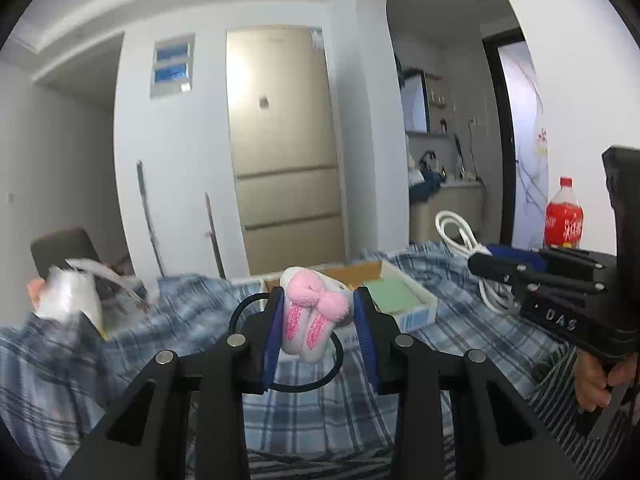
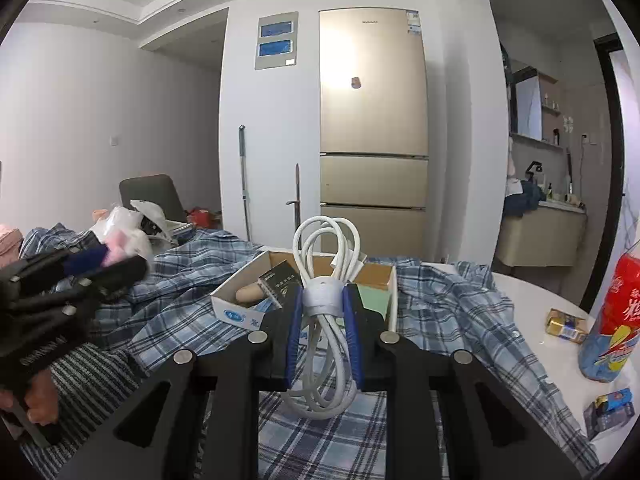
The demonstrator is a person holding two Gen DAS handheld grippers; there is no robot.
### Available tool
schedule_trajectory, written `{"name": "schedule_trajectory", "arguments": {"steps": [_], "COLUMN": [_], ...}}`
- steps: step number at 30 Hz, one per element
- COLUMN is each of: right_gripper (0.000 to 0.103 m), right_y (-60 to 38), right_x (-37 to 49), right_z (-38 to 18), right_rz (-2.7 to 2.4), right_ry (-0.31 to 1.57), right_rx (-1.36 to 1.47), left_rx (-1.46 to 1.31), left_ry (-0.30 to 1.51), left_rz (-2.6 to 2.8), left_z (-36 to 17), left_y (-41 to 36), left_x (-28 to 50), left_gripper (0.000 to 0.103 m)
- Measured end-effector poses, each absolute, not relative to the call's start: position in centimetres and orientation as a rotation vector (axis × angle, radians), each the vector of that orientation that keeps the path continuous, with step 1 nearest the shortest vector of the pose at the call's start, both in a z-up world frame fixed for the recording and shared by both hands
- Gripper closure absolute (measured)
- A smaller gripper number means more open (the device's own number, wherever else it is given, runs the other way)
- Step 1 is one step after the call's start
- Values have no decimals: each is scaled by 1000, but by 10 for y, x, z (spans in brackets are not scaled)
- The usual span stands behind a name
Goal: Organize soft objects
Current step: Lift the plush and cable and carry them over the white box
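1. The left claw (image 1: pixel 320 320) is clamped on a pink-and-white soft bundle (image 1: pixel 314 312) (it looks like rolled socks), held above the desk with a black ring (image 1: pixel 320 380) showing beneath it.
2. The right claw (image 2: pixel 324 328) grips a coiled white cable (image 2: pixel 326 272) at its grey wrap band, the loops standing up at 12 o'clock and hanging down at 6 o'clock.
3. The step in hand appears to be carrying both items toward the cardboard box (image 2: pixel 236 300). To do it well, each claw should keep its squeeze firm, since soft things slip and sag, and approach the box from above rather than across its rim.
4. The cable's dangling loops could snag on the plaid cloth (image 2: pixel 460 308), so the right claw ought to lift clear first.
5. The box sits just past both claws, at 12 o'clock. It already holds a green pad (image 2: pixel 374 300) on its right side, a dark packet (image 2: pixel 280 280) and a beige rounded object (image 2: pixel 250 294) on its left.
6. A red soda bottle (image 2: pixel 612 312) stands at 3 o'clock, well apart from the box.
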State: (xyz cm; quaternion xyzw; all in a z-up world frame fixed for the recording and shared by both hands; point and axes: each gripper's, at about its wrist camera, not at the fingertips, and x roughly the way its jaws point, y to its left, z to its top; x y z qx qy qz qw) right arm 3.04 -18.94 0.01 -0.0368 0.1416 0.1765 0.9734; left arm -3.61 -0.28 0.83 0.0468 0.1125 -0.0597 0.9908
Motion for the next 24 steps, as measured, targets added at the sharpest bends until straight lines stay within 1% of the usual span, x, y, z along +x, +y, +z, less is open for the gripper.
{"name": "schedule_trajectory", "arguments": {"steps": [3, 9, 13, 17, 24], "right_gripper": [83, 83, 83, 83, 83], "right_y": [-190, -193, -194, -188, -187], "right_x": [19, 4, 18, 46, 96], "right_z": [11, 36, 66, 95, 128], "right_rz": [291, 291, 294, 260, 238], "right_ry": [280, 235, 194, 123, 88], "right_rx": [-89, -105, -93, -102, -50], "left_rx": [55, 105, 115, 109, 39], "left_ry": [176, 147, 120, 16, -87], "left_rz": [-125, -96, -116, -120, -119], "left_z": [27, 57, 75, 96, 131], "left_y": [3, -9, -24, -38, -40], "left_x": [-52, -57, -45, -28, 19], "left_gripper": [67, 67, 67, 67, 67]}}
